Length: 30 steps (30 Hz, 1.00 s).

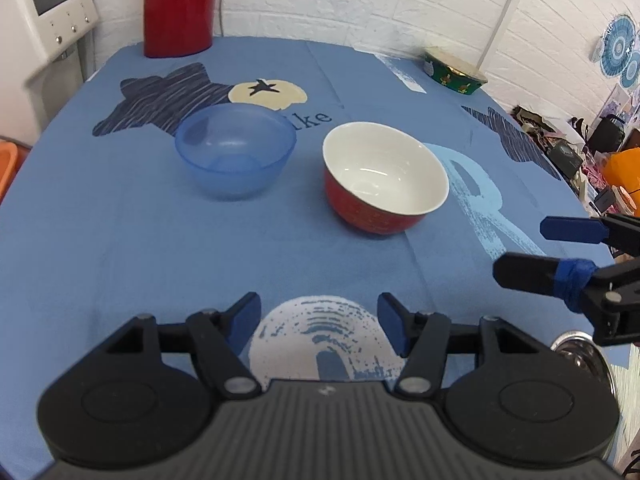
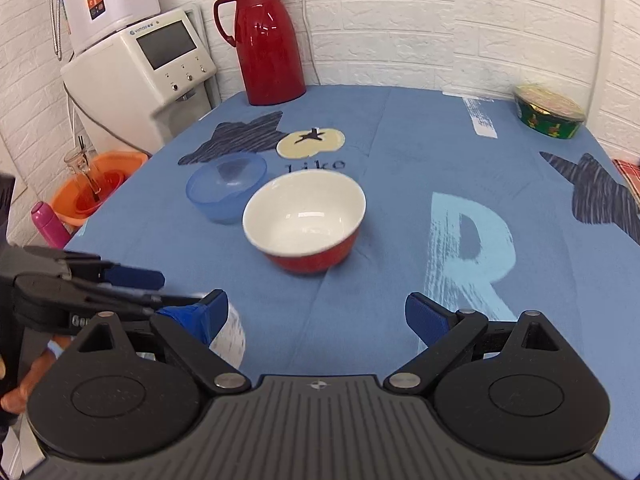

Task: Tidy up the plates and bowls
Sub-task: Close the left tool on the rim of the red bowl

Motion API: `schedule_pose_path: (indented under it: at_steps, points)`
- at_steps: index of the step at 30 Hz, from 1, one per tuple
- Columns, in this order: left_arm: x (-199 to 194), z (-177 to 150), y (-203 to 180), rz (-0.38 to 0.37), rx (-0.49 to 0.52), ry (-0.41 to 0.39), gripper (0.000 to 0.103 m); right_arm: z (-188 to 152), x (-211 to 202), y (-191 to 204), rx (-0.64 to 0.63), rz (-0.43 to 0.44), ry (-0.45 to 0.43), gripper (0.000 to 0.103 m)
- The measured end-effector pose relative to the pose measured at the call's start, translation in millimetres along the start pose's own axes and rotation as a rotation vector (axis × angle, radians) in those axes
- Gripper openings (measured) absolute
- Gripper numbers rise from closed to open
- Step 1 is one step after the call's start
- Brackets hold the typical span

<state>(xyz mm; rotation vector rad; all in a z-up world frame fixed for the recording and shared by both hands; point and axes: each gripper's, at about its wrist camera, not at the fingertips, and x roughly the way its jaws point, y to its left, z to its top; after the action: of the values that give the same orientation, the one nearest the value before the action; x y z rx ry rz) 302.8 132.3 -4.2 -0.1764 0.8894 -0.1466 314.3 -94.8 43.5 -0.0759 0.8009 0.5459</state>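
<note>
— What's nearest?
— The left gripper (image 1: 318,322), jaws wide apart and empty, above the blue tablecloth (image 1: 120,248). The right gripper (image 2: 316,316) beside it gapes empty too.
— And the bowls?
— A red bowl (image 1: 384,178) with a white inside sits upright mid-table. Just left of it, apart, a translucent blue bowl (image 1: 236,150). Behind that, a red thermos jug (image 1: 178,8).

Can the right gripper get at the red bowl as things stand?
Probably yes: the right gripper is open, the red bowl sits straight ahead on the blue tablecloth, with only bare cloth between.
</note>
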Motion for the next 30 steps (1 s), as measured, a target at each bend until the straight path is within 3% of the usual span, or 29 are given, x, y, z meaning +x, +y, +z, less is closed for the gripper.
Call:
schedule_pose_path:
  at_steps: [5,13,25,30]
  points:
    - [8,27,5,-0.03,-0.072,-0.018,0.062,30,28,-4,-0.004,-0.035,-0.023,0.083]
    - [40,62,27,-0.059,-0.333,0.046,0.062,49,77,-19,0.024,-0.081,0.042,0.083]
    - [76,73,16,0.108,-0.4,0.07,0.062,53,134,-17,-0.143,-0.142,0.158,0.083]
    - [79,73,11,0.106,-0.377,0.054,0.053,50,134,-21,-0.171,-0.107,0.13,0.084]
